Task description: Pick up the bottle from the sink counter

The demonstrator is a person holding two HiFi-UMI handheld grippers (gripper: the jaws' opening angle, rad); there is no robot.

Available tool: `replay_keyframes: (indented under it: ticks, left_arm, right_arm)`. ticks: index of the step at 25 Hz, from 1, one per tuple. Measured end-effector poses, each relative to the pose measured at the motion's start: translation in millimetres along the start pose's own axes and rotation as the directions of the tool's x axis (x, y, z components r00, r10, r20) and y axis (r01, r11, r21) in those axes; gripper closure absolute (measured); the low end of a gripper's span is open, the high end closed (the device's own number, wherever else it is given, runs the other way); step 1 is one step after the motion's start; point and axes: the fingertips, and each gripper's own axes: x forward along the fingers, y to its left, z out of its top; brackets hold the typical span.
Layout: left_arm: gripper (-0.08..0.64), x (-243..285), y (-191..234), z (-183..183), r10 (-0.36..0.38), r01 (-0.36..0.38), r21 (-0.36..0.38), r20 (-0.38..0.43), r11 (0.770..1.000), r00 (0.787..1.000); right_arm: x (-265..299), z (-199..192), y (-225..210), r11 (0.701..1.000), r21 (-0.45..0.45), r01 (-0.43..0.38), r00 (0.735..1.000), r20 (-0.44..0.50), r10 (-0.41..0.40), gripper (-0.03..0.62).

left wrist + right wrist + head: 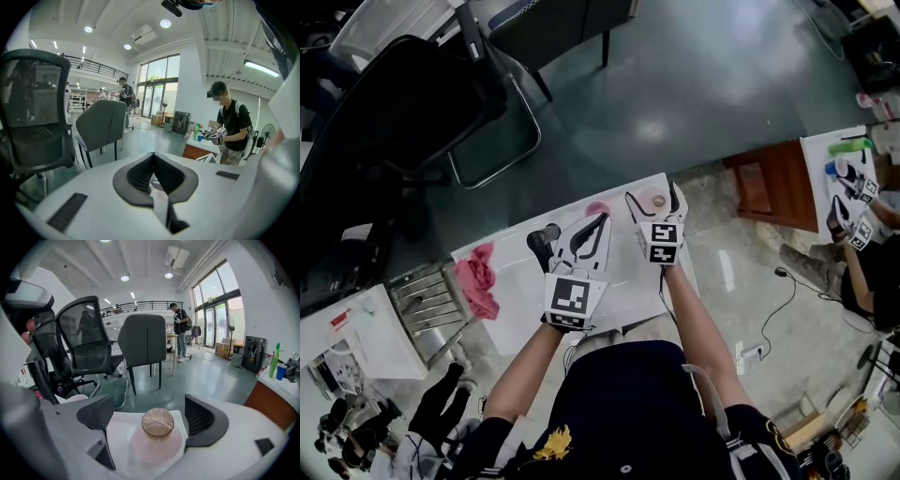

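R gripper (146, 403) is wide open w/ the pale pink plastic bottle with round brown cap (157, 439) standing between its jaws, untouched, near the far edge of the white sink counter (623, 281). L gripper (602, 219) is closed, empty. Risk: an off-centre squeeze could tip the bottle or push it over that edge.

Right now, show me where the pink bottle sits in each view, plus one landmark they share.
Head view: pink bottle just above centre, on the white counter.
Left gripper view: not clearly in it.
Right gripper view: bottom centre, between the open jaws of the right gripper.
Shared landmark: black mesh chair, in all three.
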Motion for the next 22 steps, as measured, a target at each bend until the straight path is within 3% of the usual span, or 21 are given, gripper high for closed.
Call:
replay_keyframes:
  ticks: [13, 22]
  left_arm:
    - [0.541, 0.6, 2.2, -7.7, 0.022, -0.022, -0.008, -0.022, 1.0, 1.0]
    - [0.541, 0.7, 1.0, -11.2, 0.026, -0.026, -0.012, -0.037, 1.0, 0.999]
  right_arm:
    - [29.0, -44.8, -20.4, 0.998, 0.034, 0.054, 0.998, -0.036, -0.052, 0.1]
    - [42.8, -49.5, -19.9, 0.994, -0.043, 0.096, 0.994, -0.044, -0.098, 0.101]
